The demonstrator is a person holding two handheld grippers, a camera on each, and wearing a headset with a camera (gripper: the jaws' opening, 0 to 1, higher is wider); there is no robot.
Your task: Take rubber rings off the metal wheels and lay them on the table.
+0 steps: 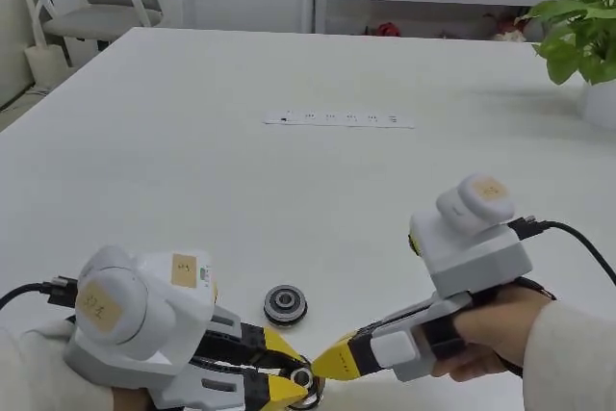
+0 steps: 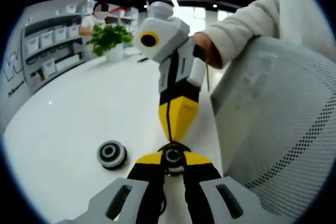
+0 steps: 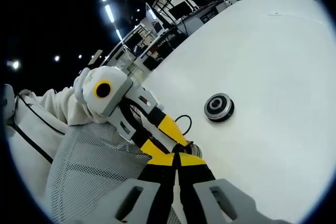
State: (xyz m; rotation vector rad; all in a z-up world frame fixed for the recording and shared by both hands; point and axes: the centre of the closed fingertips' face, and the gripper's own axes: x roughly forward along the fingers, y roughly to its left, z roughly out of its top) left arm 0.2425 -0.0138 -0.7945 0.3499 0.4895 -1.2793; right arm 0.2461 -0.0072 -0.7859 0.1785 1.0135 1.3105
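My left gripper (image 1: 294,380) is shut on a small metal wheel (image 1: 304,378) just above the white table (image 1: 289,190), at its near edge. In the left gripper view the wheel (image 2: 173,157) sits between the yellow jaws. My right gripper (image 1: 333,361) comes in from the right. Its jaws are pressed together at the wheel's rim, seemingly pinching the thin black rubber ring. A thin black loop (image 3: 184,121) hangs beside the held wheel (image 3: 188,148). A second wheel (image 1: 285,303) with a black ring lies flat on the table, just beyond both grippers.
A white power strip (image 1: 339,119) lies mid-table. A potted plant (image 1: 577,36) stands at the far right corner. An office chair (image 1: 91,7) and shelves stand behind the table. A grey mesh chair back (image 2: 283,119) is close under the grippers.
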